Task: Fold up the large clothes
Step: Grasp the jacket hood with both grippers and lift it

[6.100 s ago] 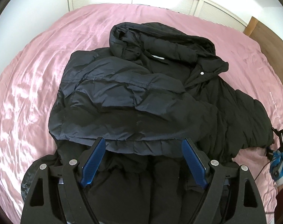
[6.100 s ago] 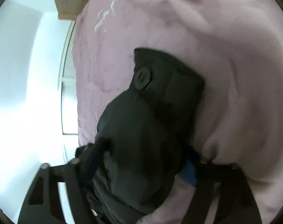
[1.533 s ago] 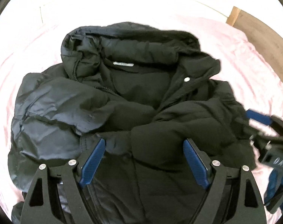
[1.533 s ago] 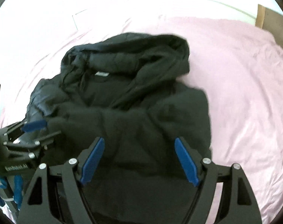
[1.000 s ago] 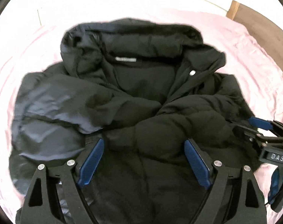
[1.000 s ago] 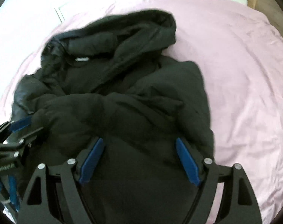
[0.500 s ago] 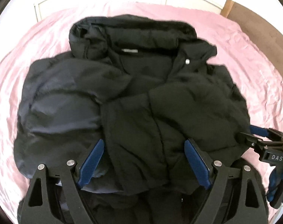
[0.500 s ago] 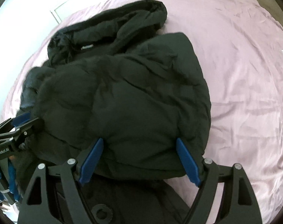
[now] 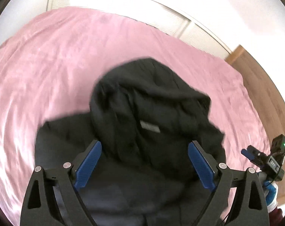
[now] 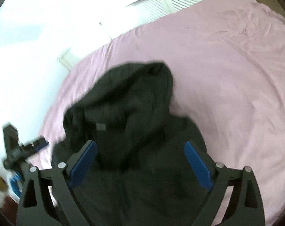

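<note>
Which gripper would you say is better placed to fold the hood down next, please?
Probably the left gripper: the hood sits nearly centred ahead of its open jaws, whereas from the right gripper it lies slightly left.

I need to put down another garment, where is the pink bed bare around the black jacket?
Bare sheet lies right of the black hooded jacket, and left of it up to the louvred doors. The near middle is crowded.

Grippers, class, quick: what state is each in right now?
Left gripper: open, jaws just widened, holding nothing.
Right gripper: open, jaws just widened, holding nothing.
</note>
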`<state>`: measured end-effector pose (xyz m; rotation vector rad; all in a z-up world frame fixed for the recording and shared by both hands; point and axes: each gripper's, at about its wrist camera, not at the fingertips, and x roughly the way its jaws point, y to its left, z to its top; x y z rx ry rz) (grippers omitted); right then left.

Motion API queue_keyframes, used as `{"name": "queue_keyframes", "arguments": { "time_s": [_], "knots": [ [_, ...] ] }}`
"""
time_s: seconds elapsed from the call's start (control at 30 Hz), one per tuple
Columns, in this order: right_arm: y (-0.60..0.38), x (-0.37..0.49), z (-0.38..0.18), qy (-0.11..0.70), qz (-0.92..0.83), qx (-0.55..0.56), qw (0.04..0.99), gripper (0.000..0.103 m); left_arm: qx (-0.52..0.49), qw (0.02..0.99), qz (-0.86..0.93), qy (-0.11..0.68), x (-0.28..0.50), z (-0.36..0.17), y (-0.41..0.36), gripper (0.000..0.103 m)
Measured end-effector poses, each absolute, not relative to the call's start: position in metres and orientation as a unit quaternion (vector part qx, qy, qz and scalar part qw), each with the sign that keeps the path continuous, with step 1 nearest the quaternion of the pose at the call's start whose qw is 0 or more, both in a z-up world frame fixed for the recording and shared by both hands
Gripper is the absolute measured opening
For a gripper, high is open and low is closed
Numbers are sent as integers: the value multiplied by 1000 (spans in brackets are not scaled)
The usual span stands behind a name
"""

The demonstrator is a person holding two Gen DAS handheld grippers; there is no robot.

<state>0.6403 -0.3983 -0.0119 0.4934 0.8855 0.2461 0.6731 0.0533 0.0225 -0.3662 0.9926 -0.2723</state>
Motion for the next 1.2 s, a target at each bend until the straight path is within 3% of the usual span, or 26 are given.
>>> {"name": "queue_keyframes", "arguments": {
  "time_s": [0.53,0.77,1.1,1.13,1.2],
  "knots": [
    [-422,798,-94,423,119,437,785,102,-286,812,-110,497,812,-39,100,94],
    [-419,821,-120,431,110,447,776,102,-323,794,-109,503,833,-69,116,94],
    [-393,848,-109,449,119,399,791,102,-344,769,-126,524,851,-84,100,94],
    [-390,849,-107,450,118,393,793,101,-342,769,-124,526,853,-82,98,93],
    [-386,853,-110,467,121,377,791,89,-326,769,-127,536,856,-79,92,84]
  ]
}}
